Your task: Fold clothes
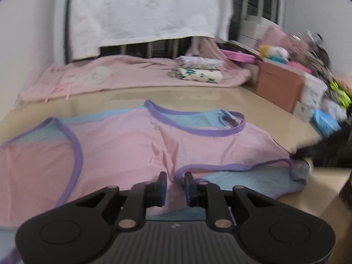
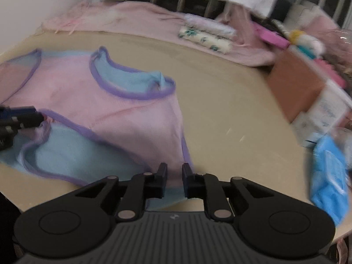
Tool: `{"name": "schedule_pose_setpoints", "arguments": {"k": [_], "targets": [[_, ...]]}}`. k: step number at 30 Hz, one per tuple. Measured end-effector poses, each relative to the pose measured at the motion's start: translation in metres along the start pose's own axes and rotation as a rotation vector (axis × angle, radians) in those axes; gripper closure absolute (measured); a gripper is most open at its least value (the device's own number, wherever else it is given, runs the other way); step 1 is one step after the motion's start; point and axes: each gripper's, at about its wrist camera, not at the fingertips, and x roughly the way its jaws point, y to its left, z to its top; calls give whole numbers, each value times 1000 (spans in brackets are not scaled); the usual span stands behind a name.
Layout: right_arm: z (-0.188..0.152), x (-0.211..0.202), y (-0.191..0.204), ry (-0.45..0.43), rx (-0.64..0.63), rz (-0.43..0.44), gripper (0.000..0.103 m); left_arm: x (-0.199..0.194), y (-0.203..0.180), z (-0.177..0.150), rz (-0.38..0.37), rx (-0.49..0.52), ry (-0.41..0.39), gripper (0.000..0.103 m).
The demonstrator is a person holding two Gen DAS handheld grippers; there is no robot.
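Note:
A pink sleeveless top [image 1: 123,140] with purple trim and a light blue lining lies spread on the beige table [image 1: 198,96]. My left gripper [image 1: 176,181] hovers low over the near armhole trim, its blue pads a small gap apart with pink cloth showing below them. In the right wrist view the same top [image 2: 123,114] lies to the left, and my right gripper [image 2: 174,173] stands over its near right corner, jaws slightly apart with nothing pinched. The left gripper [image 2: 37,115] enters that view from the left edge, at the armhole.
Folded clothes [image 1: 198,70] are stacked on a pink blanket [image 1: 110,74] at the back. A brown box [image 1: 279,85], white cartons and a blue packet [image 2: 327,176] crowd the right side. A white cloth [image 1: 143,11] hangs over a rail behind.

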Motion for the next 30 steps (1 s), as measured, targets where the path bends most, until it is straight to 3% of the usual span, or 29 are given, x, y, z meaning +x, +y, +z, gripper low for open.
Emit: {"name": "schedule_pose_setpoints", "arguments": {"k": [2, 4, 7, 9, 10, 12, 19, 21, 24, 26, 27, 30], "targets": [[15, -17, -9, -120, 25, 79, 67, 0, -11, 2, -4, 69, -17, 82], [34, -18, -13, -218, -21, 156, 66, 1, -24, 5, 0, 164, -26, 80], [70, 18, -7, -173, -100, 314, 70, 7, -41, 7, 21, 298, -10, 79], [90, 50, 3, -108, -144, 448, 78, 13, -44, 8, 20, 329, 13, 79], [98, 64, 12, -79, -171, 471, 79, 14, -44, 8, 19, 329, 21, 79], [107, 83, 32, -68, -234, 478, 80, 16, -43, 9, 21, 323, 31, 79], [125, 124, 50, -22, -246, 564, 80, 12, -31, 13, 34, 282, 20, 80], [125, 125, 48, -22, -250, 576, 95, 10, -28, 16, 53, 279, 3, 80], [125, 119, 48, -27, -245, 587, 98, 19, -30, 19, 58, 312, 6, 80], [128, 113, 46, -39, -234, 603, 100, 26, -30, 18, 32, 313, 31, 89], [130, 110, 45, -46, -226, 615, 101, 26, -29, 18, 29, 291, 31, 102], [137, 107, 44, -46, -208, 596, 102, 26, -23, 18, 21, 224, 28, 102]]}}
